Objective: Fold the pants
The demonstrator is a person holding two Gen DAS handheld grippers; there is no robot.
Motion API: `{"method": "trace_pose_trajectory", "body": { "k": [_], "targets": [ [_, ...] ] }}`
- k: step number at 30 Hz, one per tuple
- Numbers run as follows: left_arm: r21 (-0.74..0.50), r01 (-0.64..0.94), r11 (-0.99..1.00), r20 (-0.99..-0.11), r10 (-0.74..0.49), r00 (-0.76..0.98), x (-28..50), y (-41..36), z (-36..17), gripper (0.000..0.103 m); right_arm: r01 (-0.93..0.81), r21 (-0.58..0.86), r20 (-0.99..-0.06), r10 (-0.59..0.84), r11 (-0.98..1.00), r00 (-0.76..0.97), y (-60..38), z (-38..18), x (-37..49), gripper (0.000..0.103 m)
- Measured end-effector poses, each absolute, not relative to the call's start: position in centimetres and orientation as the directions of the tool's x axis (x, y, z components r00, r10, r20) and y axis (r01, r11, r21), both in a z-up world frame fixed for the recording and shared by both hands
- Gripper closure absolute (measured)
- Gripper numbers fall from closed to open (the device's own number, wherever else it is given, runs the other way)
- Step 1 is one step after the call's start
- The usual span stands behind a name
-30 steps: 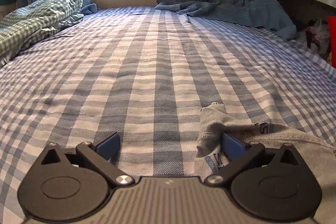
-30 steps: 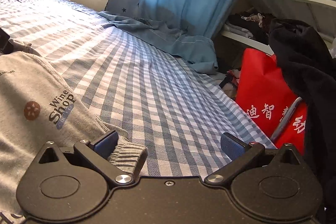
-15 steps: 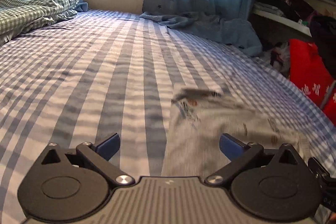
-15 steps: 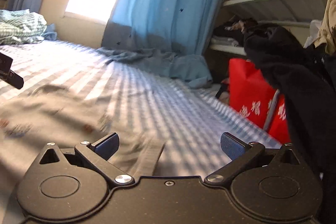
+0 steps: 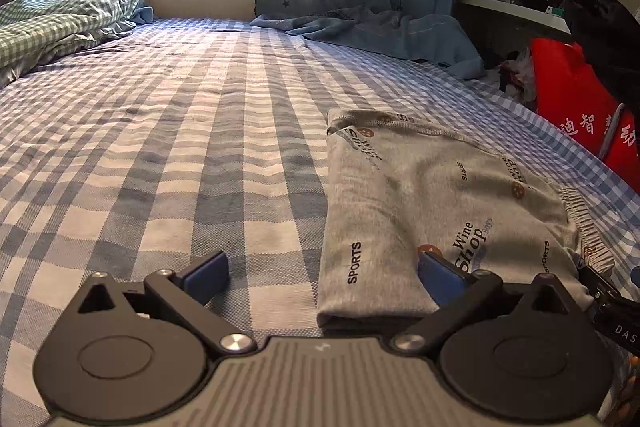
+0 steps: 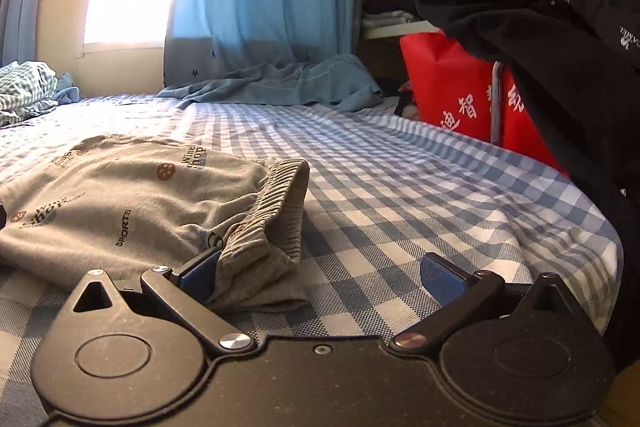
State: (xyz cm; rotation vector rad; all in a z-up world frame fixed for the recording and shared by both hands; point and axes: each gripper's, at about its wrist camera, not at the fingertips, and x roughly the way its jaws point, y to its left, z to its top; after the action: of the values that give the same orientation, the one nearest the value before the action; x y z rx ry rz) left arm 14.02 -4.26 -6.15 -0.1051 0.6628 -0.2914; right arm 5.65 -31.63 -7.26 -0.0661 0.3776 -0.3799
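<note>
The bed (image 5: 168,131), covered in a blue-and-white checked sheet, is carrying everything here, and the grey printed pants (image 5: 432,195) are lying on it at about 3 o'clock in the left wrist view, toward the edge nearest the red bag (image 5: 576,119). They are sitting as a compact, doubled-over rectangle with a thick folded edge facing the camera, so the folding is looking largely done. What is remaining seems to be tidying: the ribbed waistband (image 6: 276,211) is standing up in a loose loop at the 9 o'clock side of the right wrist view instead of lying flat. The left tool (image 5: 320,275) is hanging released, jaws spread, one pad over the cloth. The right tool (image 6: 320,275) is likewise spread wide, gripping nothing, its left pad touching the waistband.
</note>
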Motion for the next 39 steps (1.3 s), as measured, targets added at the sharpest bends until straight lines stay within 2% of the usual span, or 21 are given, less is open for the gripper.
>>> {"method": "trace_pose_trajectory", "body": {
  "k": [15, 18, 20, 22, 23, 26, 29, 35, 39],
  "targets": [
    [-0.193, 0.231, 0.954, -0.584, -0.301, 0.754, 13.9, -4.2, -6.1, 0.001, 0.384, -0.218, -0.242, -0.431, 0.897, 0.870, -30.2, -8.2, 5.2, 0.001],
    [-0.257, 0.223, 0.940, -0.549, -0.332, 0.767, 13.6, -3.2, -6.1, 0.000, 0.360, -0.239, -0.279, -0.419, 0.902, 0.864, -30.0, -6.9, 5.3, 0.001],
    [-0.328, 0.201, 0.923, -0.509, -0.352, 0.785, 13.3, -1.9, -6.2, 0.000, 0.343, -0.203, -0.271, -0.389, 0.917, 0.880, -30.3, -5.6, 4.8, 0.001],
    [-0.414, 0.186, 0.891, -0.474, -0.385, 0.792, 13.3, -0.5, -6.5, 0.000, 0.300, -0.127, -0.267, -0.324, 0.945, 0.907, -31.3, -4.4, 4.6, 0.001],
    [-0.444, 0.184, 0.877, -0.461, -0.400, 0.792, 13.4, 0.0, -6.6, 0.000, 0.252, -0.084, -0.294, -0.265, 0.964, 0.918, -32.1, -3.9, 4.9, 0.001],
    [-0.473, 0.186, 0.861, -0.445, -0.416, 0.793, 13.6, 0.5, -6.8, 0.000, 0.110, 0.062, -0.420, -0.074, 0.992, 0.904, -35.0, -3.4, 7.3, 0.001],
    [-0.456, 0.197, 0.868, -0.449, -0.416, 0.791, 13.6, 0.1, -6.8, 0.000, 0.066, 0.230, -0.537, 0.070, 0.971, 0.840, -38.4, -4.1, 10.5, 0.001],
    [-0.482, 0.268, 0.834, -0.441, -0.495, 0.748, 14.3, -0.3, -6.9, 0.000, -0.063, 0.376, -0.533, 0.271, 0.925, 0.802, -41.1, -3.6, 13.0, 0.000],
    [-0.464, 0.368, 0.806, -0.483, -0.578, 0.658, 16.3, -1.7, -6.3, 0.000, -0.141, 0.450, -0.487, 0.375, 0.882, 0.789, -41.4, -3.9, 12.5, 0.000]
  ]
}}
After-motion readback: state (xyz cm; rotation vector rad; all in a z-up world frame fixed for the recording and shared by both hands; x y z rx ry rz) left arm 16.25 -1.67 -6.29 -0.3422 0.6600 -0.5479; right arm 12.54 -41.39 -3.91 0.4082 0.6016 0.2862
